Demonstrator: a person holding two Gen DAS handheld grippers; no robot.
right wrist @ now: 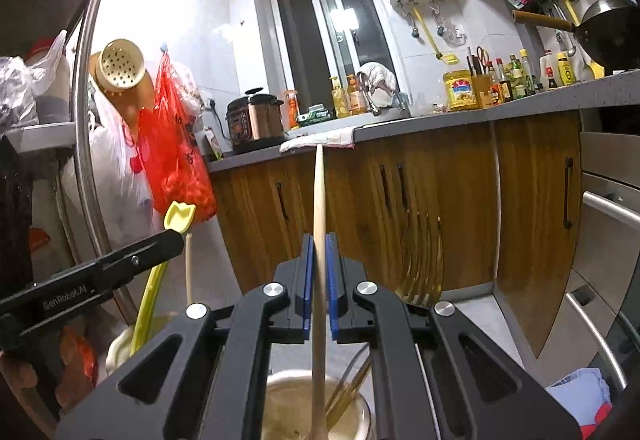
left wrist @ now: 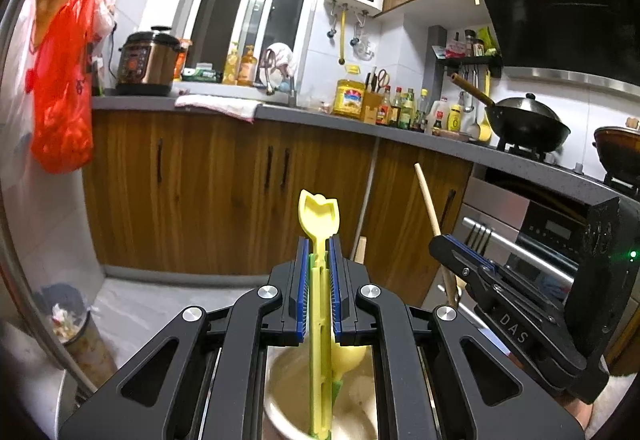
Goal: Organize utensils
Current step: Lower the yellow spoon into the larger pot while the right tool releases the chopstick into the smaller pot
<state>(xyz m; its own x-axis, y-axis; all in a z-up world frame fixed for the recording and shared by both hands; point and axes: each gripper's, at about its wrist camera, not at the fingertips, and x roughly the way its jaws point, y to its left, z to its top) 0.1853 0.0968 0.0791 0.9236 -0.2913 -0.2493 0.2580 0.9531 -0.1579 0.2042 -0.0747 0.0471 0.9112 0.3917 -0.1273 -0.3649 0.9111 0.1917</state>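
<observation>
In the left wrist view my left gripper (left wrist: 319, 240) is shut on the handle of a yellow plastic spoon (left wrist: 319, 209), whose tulip-shaped end sticks up past the blue pads. The spoon's lower part hangs over a round metal container (left wrist: 276, 372) below the jaws. In the right wrist view my right gripper (right wrist: 319, 238) is shut on a thin wooden stick (right wrist: 319, 191) that stands upright, its lower end in the same container (right wrist: 280, 384). A blurred golden fork (right wrist: 424, 264) stands just to its right. Each gripper shows in the other's view, the right gripper (left wrist: 440, 244) and the left gripper (right wrist: 176, 236).
Wooden cabinets (left wrist: 224, 179) under a grey counter (left wrist: 320, 119) fill the background. On the counter are a pressure cooker (left wrist: 148, 59), bottles and a wok (left wrist: 528, 123). A red bag (left wrist: 64, 91) hangs at left, a bin (left wrist: 72, 320) stands below it, and an oven (left wrist: 552, 232) is at right.
</observation>
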